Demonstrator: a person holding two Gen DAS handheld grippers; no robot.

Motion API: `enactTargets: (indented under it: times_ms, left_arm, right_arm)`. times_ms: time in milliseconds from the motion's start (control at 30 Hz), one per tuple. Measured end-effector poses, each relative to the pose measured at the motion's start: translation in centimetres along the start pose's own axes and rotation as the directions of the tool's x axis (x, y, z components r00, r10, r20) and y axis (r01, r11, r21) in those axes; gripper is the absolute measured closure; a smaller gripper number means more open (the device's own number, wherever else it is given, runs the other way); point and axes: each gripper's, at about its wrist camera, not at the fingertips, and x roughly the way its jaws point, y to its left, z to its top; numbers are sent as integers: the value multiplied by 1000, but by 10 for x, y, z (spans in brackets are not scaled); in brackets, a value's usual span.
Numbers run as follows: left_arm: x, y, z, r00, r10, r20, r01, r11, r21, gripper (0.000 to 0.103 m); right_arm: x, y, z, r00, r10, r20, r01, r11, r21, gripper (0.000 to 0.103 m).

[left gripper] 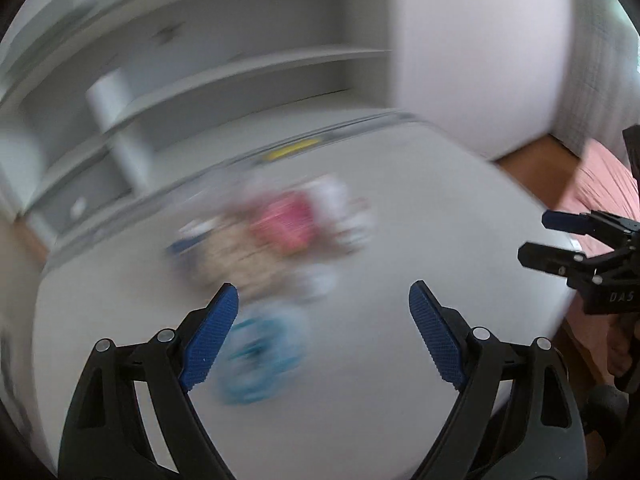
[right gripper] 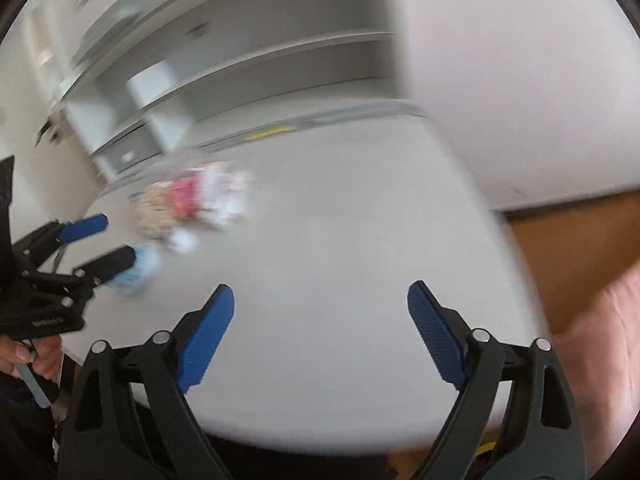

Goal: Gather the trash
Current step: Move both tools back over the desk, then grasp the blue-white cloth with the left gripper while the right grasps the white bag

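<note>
While both views are smeared by motion blur, the left gripper (left gripper: 324, 300) plainly has its blue-padded fingers (left gripper: 210, 340) spread wide with nothing between them, poised above a white table (left gripper: 440, 220). Just ahead of its left finger, partly behind the pad, lies a blue-and-white piece of trash (left gripper: 262, 356); what kind of wrapper it is cannot be made out. Farther out, toward the middle of the table, sits a loose pile of trash (left gripper: 276, 236) in pink, tan and white, its pieces too blurred to separate. The right gripper (right gripper: 320, 300) is likewise spread apart and empty, over bare tabletop nearer the table's right side, with the pile well off to its left. Behind the table stand pale shelves (left gripper: 240, 72).
</note>
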Motion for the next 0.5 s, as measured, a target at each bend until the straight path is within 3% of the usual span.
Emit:
enactTargets:
  times_ms: [133, 267, 500]
  left_arm:
    - [0, 47, -20, 999, 25, -35, -28, 995, -100, 18]
    - [2, 61, -38, 998, -18, -57, 9, 990, -142, 18]
    - [17, 65, -53, 992, -83, -98, 71, 990, -123, 18]
  right_arm:
    - [42, 54, 35, 997, 53, -47, -57, 996, -74, 21]
    - [83, 87, 61, 995, 42, -87, -51, 993, -105, 25]
    - [134, 92, 73, 988, -28, -153, 15, 996, -84, 39]
